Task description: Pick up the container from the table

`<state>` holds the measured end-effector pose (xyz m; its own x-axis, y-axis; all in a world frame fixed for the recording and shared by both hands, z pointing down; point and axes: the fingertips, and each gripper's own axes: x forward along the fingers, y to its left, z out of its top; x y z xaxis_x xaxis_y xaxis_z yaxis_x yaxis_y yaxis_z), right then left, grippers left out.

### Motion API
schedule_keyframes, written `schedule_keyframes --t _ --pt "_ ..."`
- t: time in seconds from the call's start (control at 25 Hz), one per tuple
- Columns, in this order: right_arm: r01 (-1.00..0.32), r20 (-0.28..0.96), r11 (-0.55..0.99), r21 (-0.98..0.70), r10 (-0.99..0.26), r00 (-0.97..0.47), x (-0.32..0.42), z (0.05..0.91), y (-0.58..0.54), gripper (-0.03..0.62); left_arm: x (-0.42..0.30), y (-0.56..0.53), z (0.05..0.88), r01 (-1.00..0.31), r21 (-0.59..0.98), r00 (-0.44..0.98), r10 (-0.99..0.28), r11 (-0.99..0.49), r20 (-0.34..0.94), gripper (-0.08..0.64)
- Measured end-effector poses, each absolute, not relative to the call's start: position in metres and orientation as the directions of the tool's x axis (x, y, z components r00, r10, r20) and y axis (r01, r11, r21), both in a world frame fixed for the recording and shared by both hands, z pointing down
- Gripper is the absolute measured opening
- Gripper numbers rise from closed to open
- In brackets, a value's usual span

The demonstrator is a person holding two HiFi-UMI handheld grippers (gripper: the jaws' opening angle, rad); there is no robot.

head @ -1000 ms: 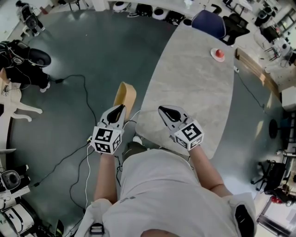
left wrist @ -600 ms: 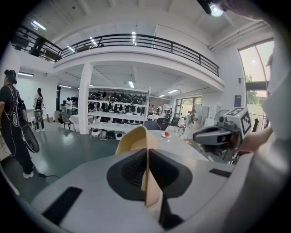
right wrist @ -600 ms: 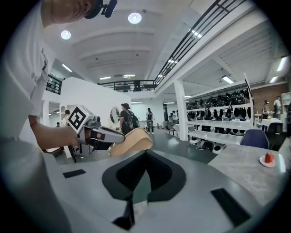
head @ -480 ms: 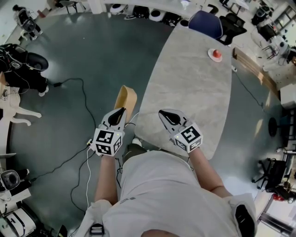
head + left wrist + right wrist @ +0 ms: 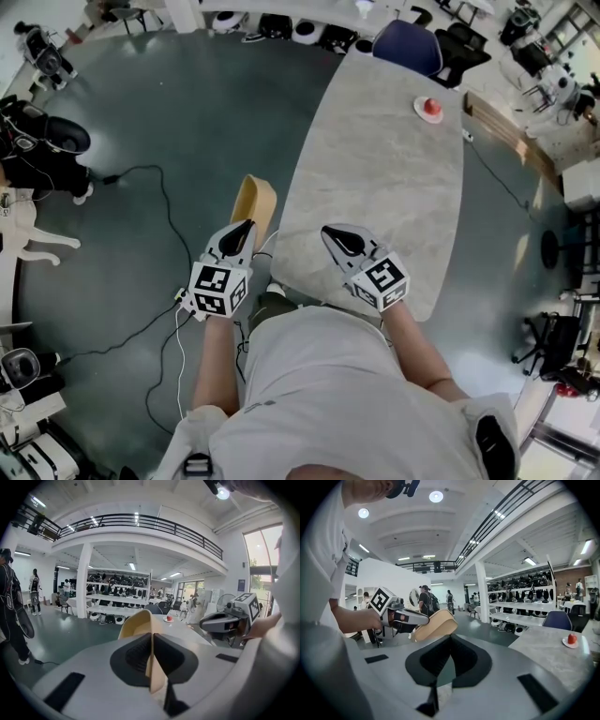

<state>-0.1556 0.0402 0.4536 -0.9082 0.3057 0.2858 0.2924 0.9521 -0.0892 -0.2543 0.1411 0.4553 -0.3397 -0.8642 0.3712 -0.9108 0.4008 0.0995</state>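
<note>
Very little changes across the last second — my left claw (image 5: 246, 226) stays pinched on the thin wall of the tan container (image 5: 255, 196), and both hands sit where they were a moment ago, just in front of my chest. Only the view drifts a touch, so the tabletop (image 5: 384, 187) and the small plate with a red thing on it (image 5: 429, 107) slide slightly in the head view without really moving. The container is clear of the tabletop: it sticks forward out of the left claw, turned up on its edge, over the grey floor (image 5: 187, 112) just beside the tabletop's left edge, touching nothing but my pads. In the left gripper view its wall runs straight up between the two pads, which press on it from both sides. My right claw (image 5: 331, 232) hovers over the near end of the tabletop with its tips pressed together and nothing between them. I read the pick-up as already done — the grip shows no slipping that I can see, so what remains, I judge, is only to keep the container held.
</note>
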Motion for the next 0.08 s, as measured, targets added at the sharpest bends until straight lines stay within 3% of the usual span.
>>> schedule_keyframes --t 0.08 --pt "0.292 0.289 0.952 -0.088 0.305 -0.907 -0.1559 0.4548 0.0384 0.011 -0.2545 0.1372 0.4566 -0.912 0.104 -0.334 -0.866 0.396 0.372 0.021"
